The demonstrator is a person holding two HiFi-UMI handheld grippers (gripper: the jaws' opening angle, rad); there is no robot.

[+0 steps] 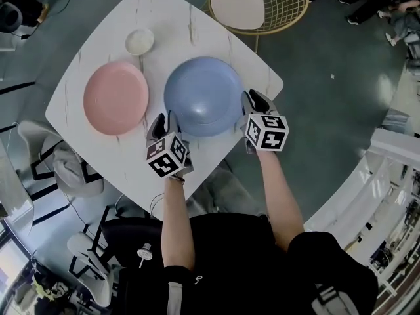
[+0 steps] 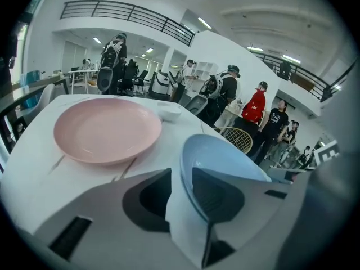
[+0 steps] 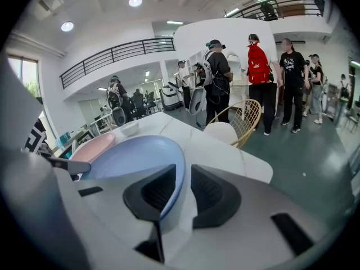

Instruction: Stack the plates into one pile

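A blue plate [image 1: 202, 94] lies on the white marble table [image 1: 92, 58] near its front right edge. To its left, apart from it, rests a pink plate [image 1: 116, 97]. My left gripper [image 1: 164, 120] is at the blue plate's near left rim and my right gripper [image 1: 252, 104] at its right rim. In the left gripper view the blue plate [image 2: 225, 151] has its rim between the open jaws of that gripper [image 2: 181, 190], with a white gap beside it. The right gripper [image 3: 183, 187] likewise straddles the blue plate [image 3: 129, 156], jaws open and a gap at the right pad.
A small white bowl [image 1: 140, 41] stands behind the pink plate. A yellow wire chair [image 1: 275, 5] with a pale seat is at the table's far corner. White chairs [image 1: 65, 169] stand at the left. Several people stand in the hall beyond.
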